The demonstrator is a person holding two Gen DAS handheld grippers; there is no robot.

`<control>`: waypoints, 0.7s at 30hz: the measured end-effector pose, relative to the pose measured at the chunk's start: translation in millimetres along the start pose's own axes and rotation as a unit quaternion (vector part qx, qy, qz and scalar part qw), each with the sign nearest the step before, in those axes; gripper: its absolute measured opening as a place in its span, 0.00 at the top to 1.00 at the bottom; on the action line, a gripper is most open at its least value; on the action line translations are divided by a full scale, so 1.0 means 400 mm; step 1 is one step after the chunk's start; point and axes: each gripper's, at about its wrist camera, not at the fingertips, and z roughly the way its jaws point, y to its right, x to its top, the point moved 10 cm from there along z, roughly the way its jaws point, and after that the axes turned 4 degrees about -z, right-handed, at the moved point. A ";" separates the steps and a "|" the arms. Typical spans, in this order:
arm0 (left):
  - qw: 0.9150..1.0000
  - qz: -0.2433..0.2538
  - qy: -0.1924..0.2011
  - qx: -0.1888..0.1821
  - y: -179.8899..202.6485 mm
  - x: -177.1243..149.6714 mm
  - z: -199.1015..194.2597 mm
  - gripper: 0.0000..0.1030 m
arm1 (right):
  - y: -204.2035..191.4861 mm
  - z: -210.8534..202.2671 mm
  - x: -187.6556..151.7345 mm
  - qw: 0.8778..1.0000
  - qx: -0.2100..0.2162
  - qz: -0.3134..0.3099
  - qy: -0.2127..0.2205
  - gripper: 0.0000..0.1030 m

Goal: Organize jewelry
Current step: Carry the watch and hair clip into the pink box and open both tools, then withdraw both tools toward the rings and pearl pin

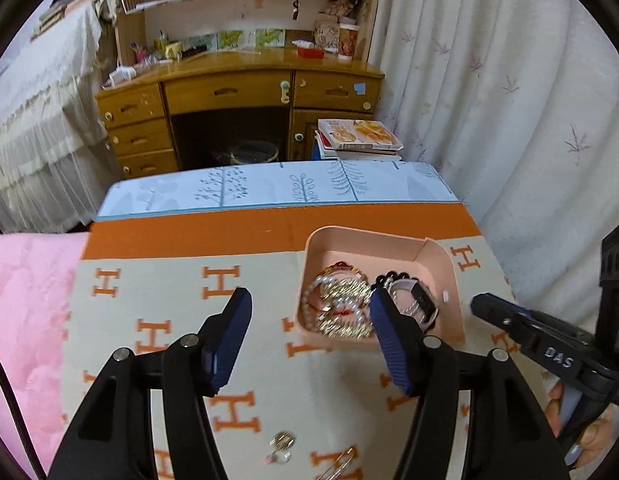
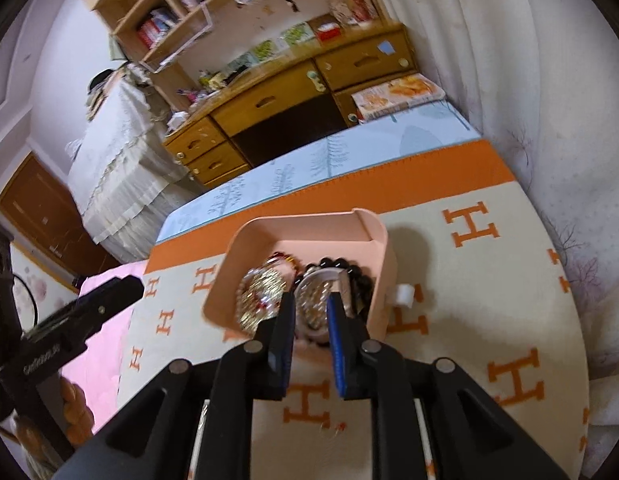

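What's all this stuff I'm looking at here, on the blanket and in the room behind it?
Tray: one, pink, on the blanket, right of centre.
Bracelets: several, pearl, gold and red, tangled in the tray's left half.
Black bead bracelet: one, in the tray's right half.
Watch: one, silver with dark face, in the tray beside the beads.
Small charm: one, gold, on the blanket near the bottom edge.
Safety pin: one, gold, beside the charm.
Blanket: one, cream with orange H's.
Desk: one, wooden, behind.
Curtain: white, right.
Left gripper: black with blue pads, open, empty.
Right gripper: same, slightly open over the tray.
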 end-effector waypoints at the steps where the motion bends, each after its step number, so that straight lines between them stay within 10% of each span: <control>1: 1.000 0.002 0.003 0.002 -0.005 -0.004 -0.016 0.40 | -0.017 -0.020 -0.012 1.000 -0.001 -0.011 0.004 0.84; 21: 0.999 0.051 0.007 0.003 -0.084 -0.349 -0.255 0.27 | -0.238 -0.144 -0.302 0.989 0.049 -0.142 -0.012 0.84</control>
